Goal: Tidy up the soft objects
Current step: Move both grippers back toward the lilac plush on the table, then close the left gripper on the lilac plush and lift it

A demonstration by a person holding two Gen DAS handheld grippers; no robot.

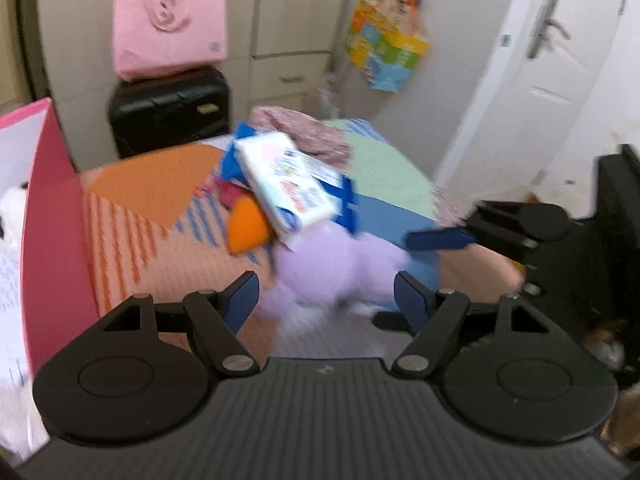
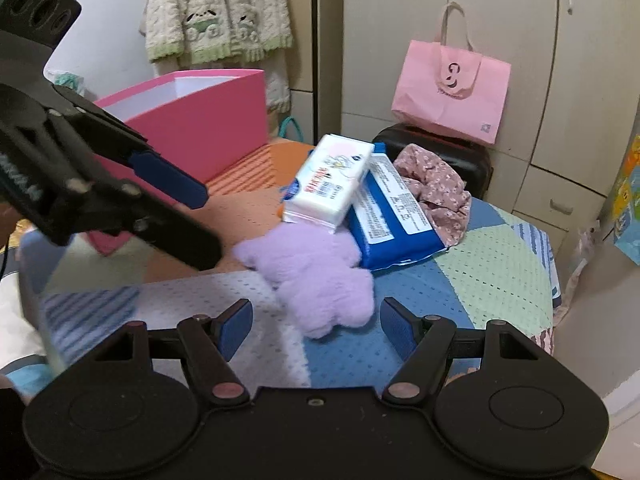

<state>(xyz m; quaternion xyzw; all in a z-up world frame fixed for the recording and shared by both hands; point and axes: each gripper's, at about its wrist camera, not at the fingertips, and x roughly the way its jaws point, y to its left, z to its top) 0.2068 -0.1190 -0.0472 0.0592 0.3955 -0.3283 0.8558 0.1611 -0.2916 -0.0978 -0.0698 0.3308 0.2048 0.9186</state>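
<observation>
A lilac plush toy [image 2: 316, 276] lies on the patchwork bedspread [image 2: 492, 276], also in the left wrist view [image 1: 336, 268]. A white wipes pack [image 2: 328, 184] rests on it, beside a blue wipes pack [image 2: 392, 216] and a pink floral cloth [image 2: 440, 192]. An orange soft piece [image 1: 248, 228] sits under the white pack [image 1: 292, 184]. My left gripper [image 1: 326, 300] is open just in front of the plush. My right gripper [image 2: 316, 328] is open, its jaws on either side of the plush's near end. A pink box [image 2: 200, 120] stands at the left.
A black suitcase [image 1: 168, 112] with a pink tote bag [image 1: 168, 28] on top stands behind the bed by the wardrobe. A white door [image 1: 540, 80] is at the right. A cream cardigan [image 2: 216, 12] hangs on the wall. The bed's edge drops off to the right.
</observation>
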